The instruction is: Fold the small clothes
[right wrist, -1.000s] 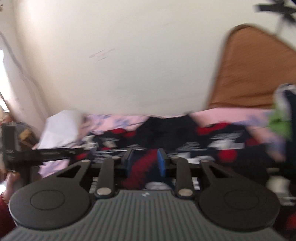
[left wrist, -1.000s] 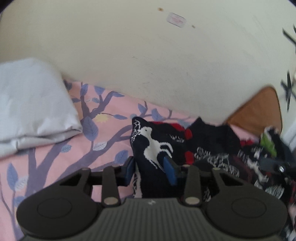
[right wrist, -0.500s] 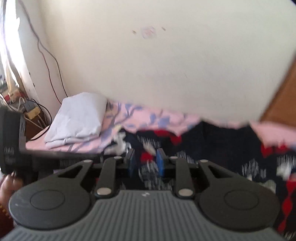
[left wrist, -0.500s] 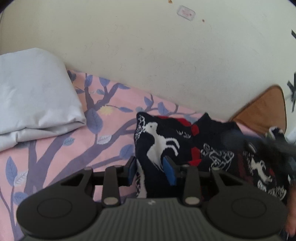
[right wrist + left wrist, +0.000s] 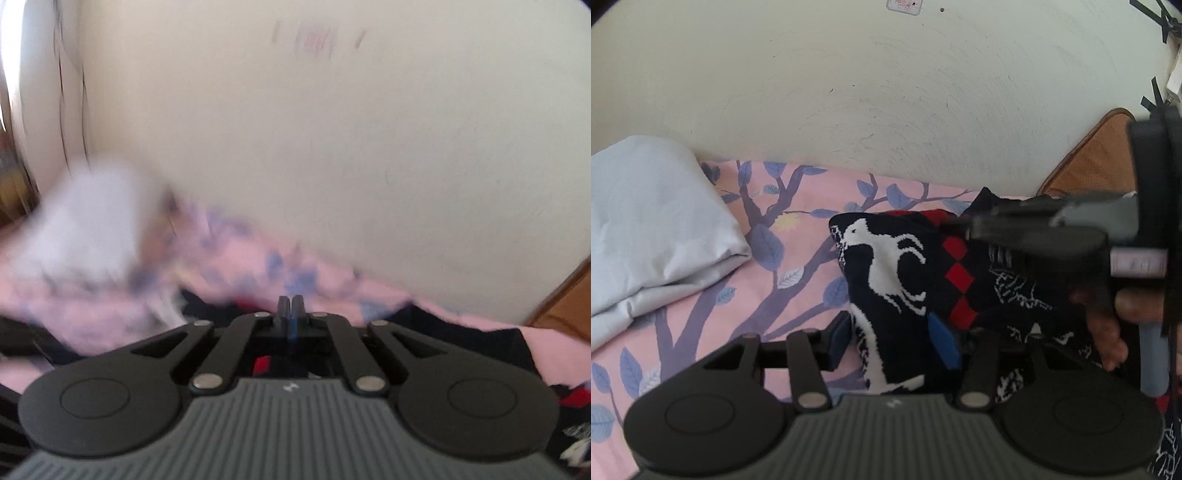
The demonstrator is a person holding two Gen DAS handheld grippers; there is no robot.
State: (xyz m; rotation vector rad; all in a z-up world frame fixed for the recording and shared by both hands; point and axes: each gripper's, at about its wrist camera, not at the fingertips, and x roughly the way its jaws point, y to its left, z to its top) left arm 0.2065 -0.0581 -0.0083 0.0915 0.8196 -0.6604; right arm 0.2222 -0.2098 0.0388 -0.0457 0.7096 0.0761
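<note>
A dark knitted garment (image 5: 886,266) with a white deer and red diamonds lies on the pink leaf-print bedsheet (image 5: 798,236). Its raised left fold stands between the fingers of my left gripper (image 5: 890,341), whose jaws are opening; the blue pads sit beside the cloth without squeezing it. The right tool's dark, blurred body (image 5: 1071,243) reaches in over the garment's right half, with a person's hand (image 5: 1104,332) on it. In the blurred right wrist view my right gripper (image 5: 290,304) is shut with no cloth showing between its tips, low over the garment (image 5: 461,328).
A pale grey folded pillow (image 5: 653,221) lies on the sheet at the left, a blur (image 5: 88,221) in the right wrist view. The cream wall (image 5: 886,110) runs close behind the bed. A brown woven board (image 5: 1097,162) stands at the right.
The left jaws have spread wider around the fold. The right gripper swept left across the garment, shut its jaws, and now shows at the right of the left wrist view.
</note>
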